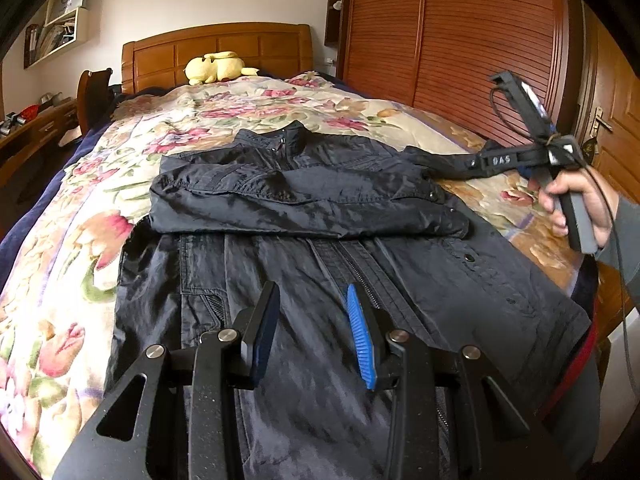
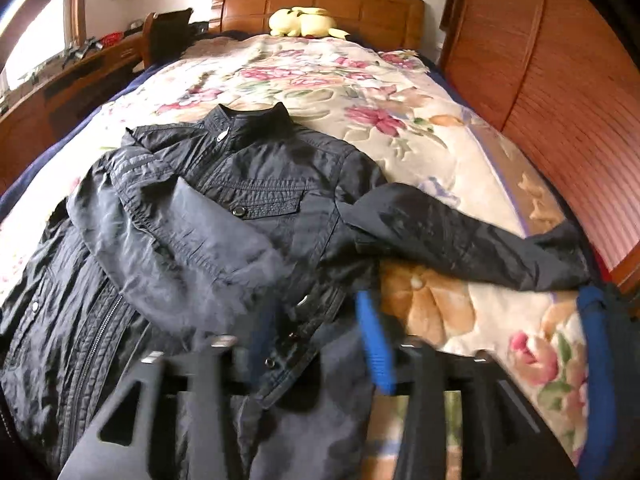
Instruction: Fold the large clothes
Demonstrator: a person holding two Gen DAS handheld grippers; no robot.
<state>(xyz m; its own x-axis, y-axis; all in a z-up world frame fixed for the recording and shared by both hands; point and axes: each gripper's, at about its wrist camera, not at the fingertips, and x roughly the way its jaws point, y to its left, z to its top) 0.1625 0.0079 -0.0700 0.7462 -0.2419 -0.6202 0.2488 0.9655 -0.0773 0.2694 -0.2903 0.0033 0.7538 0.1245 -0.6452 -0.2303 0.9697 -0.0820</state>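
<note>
Black, slick nylon jacket [image 1: 304,216] sprawls limp ahead of my left gripper [image 1: 312,332], jaws parted and empty; right gripper [image 2: 480,344] open beside the outstretched sleeve [image 2: 460,236], its cuff the best hold.

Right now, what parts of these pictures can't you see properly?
- Right tool, right wrist view: smeared by motion, so a grip on the sleeve is unclear.
- Jacket hem, left wrist view: hidden behind the left tool and cut off by the bottom edge.
- Desk items, left wrist view: too small at the rim.
</note>
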